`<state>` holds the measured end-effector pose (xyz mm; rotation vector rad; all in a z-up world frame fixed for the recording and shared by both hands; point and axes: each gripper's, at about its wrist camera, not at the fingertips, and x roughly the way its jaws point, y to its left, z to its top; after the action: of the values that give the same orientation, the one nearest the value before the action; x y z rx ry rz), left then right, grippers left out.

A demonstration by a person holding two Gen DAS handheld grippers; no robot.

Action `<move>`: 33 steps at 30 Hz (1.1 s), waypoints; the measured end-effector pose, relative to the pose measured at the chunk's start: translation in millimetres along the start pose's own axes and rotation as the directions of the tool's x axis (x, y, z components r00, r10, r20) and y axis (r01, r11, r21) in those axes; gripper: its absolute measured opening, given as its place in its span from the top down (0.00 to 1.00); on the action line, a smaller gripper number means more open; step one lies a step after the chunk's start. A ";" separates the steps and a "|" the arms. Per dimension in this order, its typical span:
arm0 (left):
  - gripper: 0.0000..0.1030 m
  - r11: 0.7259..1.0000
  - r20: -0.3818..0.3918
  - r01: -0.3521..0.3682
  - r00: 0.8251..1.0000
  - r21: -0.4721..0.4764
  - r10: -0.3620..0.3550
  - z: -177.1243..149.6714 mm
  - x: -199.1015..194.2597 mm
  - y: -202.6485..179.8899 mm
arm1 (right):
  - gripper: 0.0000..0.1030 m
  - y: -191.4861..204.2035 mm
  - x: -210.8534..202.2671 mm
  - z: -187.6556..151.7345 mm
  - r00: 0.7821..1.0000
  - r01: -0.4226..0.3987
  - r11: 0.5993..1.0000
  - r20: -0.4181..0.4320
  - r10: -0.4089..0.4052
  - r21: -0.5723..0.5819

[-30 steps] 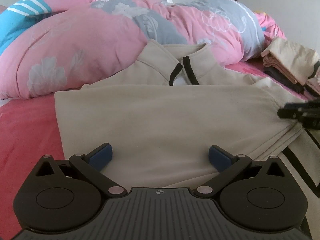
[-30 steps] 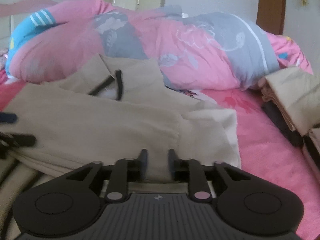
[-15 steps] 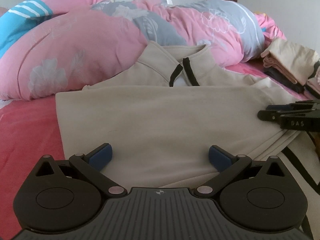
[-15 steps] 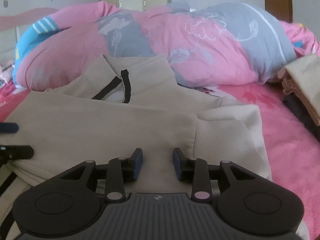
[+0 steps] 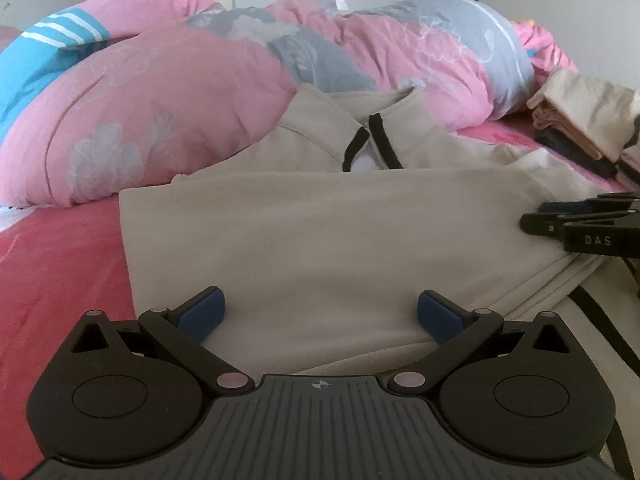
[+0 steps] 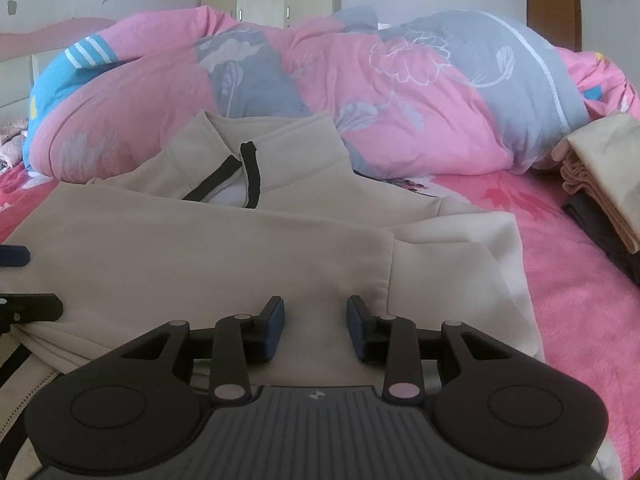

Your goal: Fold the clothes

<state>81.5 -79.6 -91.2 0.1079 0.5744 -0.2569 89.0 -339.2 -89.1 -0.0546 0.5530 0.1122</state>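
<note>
The beige jacket [image 5: 328, 240] lies spread on the bed [image 5: 52, 280], right under both claws. The left claw [image 5: 320, 314] hovers released, its blue pads wide apart over the near part of the cloth, gripping nothing. The right claw [image 6: 316, 326] is also released, its jaws parted more narrowly, nothing between them, poised above the cloth just short of a sleeve cuff [image 6: 460, 264] that lies folded across the body.

Beyond the claws the collar [image 6: 256, 152], with its black zip trim, points away toward the heaped pink and grey quilt [image 6: 400, 92]. So the jacket's long axis runs from the claws straight out to the quilt, and the folded sleeves cross it from side to side. Stacked edges show near the right claw in the left view, so some layers are already doubled over. Whether more folds are due, I cannot say from here.

If another fold follows, I would judge it goes well by pinching all layers together at matching spots on each side, lifting evenly, and keeping the edges square so the sleeve stays tucked.

Off to the right of the right claw sits a pile of folded clothes [image 6: 600, 172], well apart.
</note>
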 end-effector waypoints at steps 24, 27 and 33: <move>0.00 0.997 0.095 0.078 0.992 -0.013 -0.077 78.1 -0.8 1.4 | 0.53 7.0 -9.2 -1.1 0.998 0.054 0.998 0.014 -0.054 -0.023; 0.00 0.997 -0.067 0.057 0.996 -0.057 -0.060 76.3 46.0 2.5 | 0.53 7.5 -9.6 -0.9 0.998 0.058 0.998 0.015 -0.057 -0.025; 0.00 0.996 -0.114 0.051 0.992 -0.075 -0.060 54.5 77.8 7.9 | 0.52 14.2 -11.0 1.4 0.996 0.091 0.994 0.014 -0.090 -0.063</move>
<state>175.1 -97.8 -88.2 0.0379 0.7028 -0.2851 78.7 -326.0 -82.4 -0.1410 0.5346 0.0422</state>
